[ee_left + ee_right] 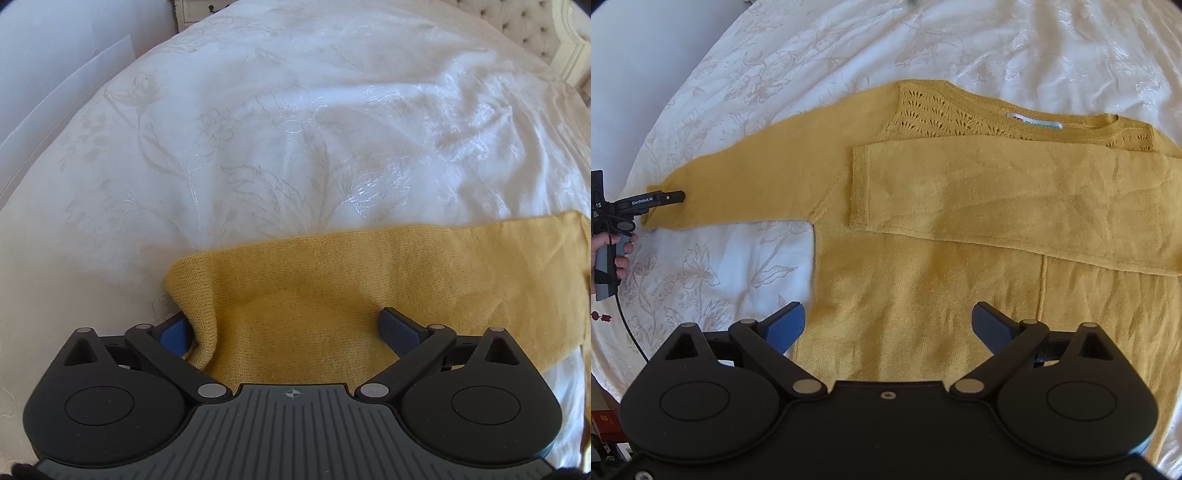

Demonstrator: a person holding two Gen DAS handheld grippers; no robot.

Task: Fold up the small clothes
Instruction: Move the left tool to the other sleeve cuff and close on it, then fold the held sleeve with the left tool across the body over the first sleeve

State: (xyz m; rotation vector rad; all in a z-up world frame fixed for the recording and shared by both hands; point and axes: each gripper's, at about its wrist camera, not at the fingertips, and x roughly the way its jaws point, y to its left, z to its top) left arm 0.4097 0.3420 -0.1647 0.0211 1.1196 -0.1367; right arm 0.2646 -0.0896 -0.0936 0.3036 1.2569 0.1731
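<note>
A mustard-yellow knit sweater (pixel 923 229) lies flat on the bed, its neck label (pixel 1036 123) toward the far side. One sleeve (pixel 1015 199) is folded across the chest. The other sleeve (pixel 746 192) stretches out to the left. My left gripper (pixel 670 197) sits at that sleeve's cuff. In the left wrist view the left gripper (pixel 288 328) is open, its blue pads (pixel 397 328) wide apart astride the cuff (pixel 295 295), with the left pad partly tucked under the cuff's edge. My right gripper (pixel 888 325) hovers open over the sweater's lower body, holding nothing.
The white embroidered bedspread (pixel 295 129) covers the whole bed. A tufted headboard (pixel 517 22) and a nightstand (pixel 199 11) stand at the far end. A hand (pixel 613 251) holds the left gripper's handle, and a cable (pixel 628 332) hangs from it by the bed's left edge.
</note>
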